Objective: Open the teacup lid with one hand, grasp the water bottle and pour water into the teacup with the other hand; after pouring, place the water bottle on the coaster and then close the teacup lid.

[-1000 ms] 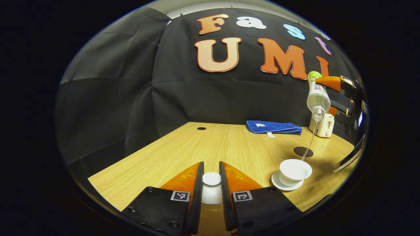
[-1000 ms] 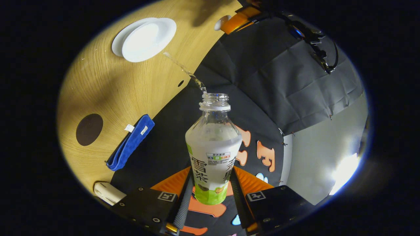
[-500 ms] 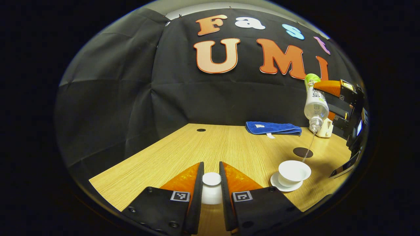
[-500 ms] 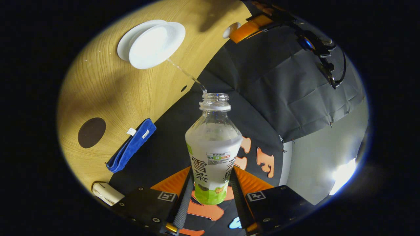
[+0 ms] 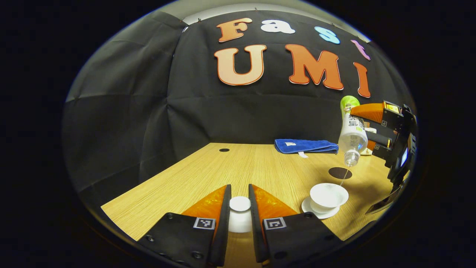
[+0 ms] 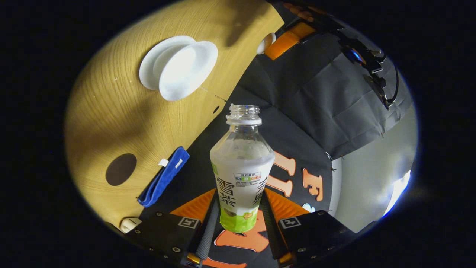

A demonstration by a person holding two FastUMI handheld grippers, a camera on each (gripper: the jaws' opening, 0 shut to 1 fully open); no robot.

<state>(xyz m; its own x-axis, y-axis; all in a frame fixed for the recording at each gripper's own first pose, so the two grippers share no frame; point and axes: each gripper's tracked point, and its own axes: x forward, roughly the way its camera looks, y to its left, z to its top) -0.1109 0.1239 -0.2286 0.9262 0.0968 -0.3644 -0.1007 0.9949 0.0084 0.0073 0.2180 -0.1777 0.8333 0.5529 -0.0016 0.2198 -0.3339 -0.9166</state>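
Wooden table (image 5: 230, 167), right gripper (image 6: 240, 219) clamping tilted water bottle (image 6: 241, 175) above teacup (image 5: 327, 195), left gripper (image 5: 240, 203) pinching lid (image 5: 240, 214)

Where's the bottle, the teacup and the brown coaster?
bottle (image 6: 241, 175), right gripper view, on its label.
teacup (image 5: 328, 194), left gripper view, inside the bowl.
coaster (image 5: 340, 172), left gripper view, its middle.

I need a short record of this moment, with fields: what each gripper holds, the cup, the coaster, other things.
left gripper: shut on lid, above table
right gripper: shut on bottle, tilted, thin stream toward cup
cup: open, on saucer
coaster: bare, behind cup
other: blue towel at wall
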